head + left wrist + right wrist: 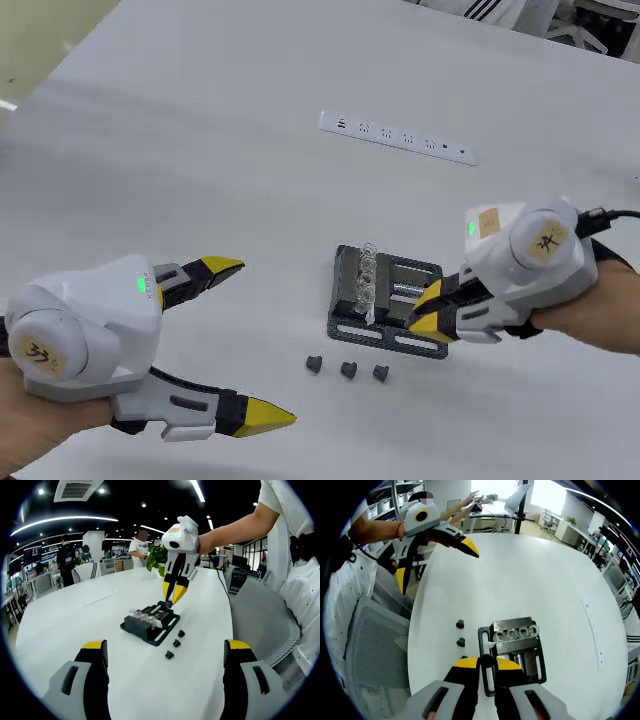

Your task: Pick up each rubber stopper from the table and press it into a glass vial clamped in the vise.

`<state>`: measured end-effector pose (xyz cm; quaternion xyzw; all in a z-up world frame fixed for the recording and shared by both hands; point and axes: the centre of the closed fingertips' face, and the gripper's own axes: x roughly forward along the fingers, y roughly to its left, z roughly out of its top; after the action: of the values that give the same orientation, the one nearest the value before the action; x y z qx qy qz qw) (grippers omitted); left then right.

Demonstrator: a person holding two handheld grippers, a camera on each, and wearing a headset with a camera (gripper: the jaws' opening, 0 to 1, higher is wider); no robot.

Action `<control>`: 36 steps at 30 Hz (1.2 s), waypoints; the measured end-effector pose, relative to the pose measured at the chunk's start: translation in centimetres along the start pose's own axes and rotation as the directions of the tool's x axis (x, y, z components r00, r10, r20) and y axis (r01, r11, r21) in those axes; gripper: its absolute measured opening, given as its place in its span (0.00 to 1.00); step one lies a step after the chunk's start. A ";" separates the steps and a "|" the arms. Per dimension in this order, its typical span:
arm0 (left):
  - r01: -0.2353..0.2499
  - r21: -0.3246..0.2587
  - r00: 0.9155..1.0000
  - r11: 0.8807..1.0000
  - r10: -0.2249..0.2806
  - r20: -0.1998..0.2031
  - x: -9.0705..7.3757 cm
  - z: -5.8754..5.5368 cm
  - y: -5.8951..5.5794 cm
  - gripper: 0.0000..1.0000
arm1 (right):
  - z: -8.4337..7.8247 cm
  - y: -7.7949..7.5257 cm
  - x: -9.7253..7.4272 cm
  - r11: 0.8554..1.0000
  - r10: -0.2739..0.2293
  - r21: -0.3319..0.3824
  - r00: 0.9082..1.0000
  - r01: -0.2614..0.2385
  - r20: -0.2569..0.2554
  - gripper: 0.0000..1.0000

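White table (pixel 200 150) holds a black vise (pixel 345 326) at its centre, clamping a row of clear glass vials (pixel 367 275) upright, with three small black stoppers (pixel 348 370) lying in a line on the table just near of the vise, apart from both grippers. At the near left, the left gripper (pixel 262 340) hovers above the table with its jaws spread wide and nothing between them. At the vise's right end, the right gripper (pixel 428 310) has its jaws drawn together around a small dark knob (pixel 486 661).

White power strip (pixel 398 137) on table (pixel 200 150)
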<state>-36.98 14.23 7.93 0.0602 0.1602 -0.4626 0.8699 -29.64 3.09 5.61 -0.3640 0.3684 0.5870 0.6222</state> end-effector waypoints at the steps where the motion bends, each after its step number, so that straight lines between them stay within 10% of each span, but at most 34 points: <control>1: 0.003 -0.005 1.000 1.000 -0.003 -0.010 0.1 -0.1 -0.1 0.96 | 0.4 -0.4 -0.1 1.000 -0.005 0.005 1.000 0.005 0.008 0.06; 18: 0.038 0.025 0.999 0.999 -0.038 0.006 1.0 0.4 -1.5 0.97 | 3.6 -7.0 1.4 0.995 -0.043 0.092 0.998 0.040 0.036 0.06; 36: 0.039 0.010 0.999 0.999 -0.039 0.029 1.3 0.5 -1.1 0.97 | 3.4 -8.2 3.7 0.994 0.013 0.111 1.000 -0.011 -0.013 0.06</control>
<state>-37.10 12.46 7.99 0.0544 0.1464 -0.4810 0.8627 -21.16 7.46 4.04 -0.3305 0.4067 0.5670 0.6355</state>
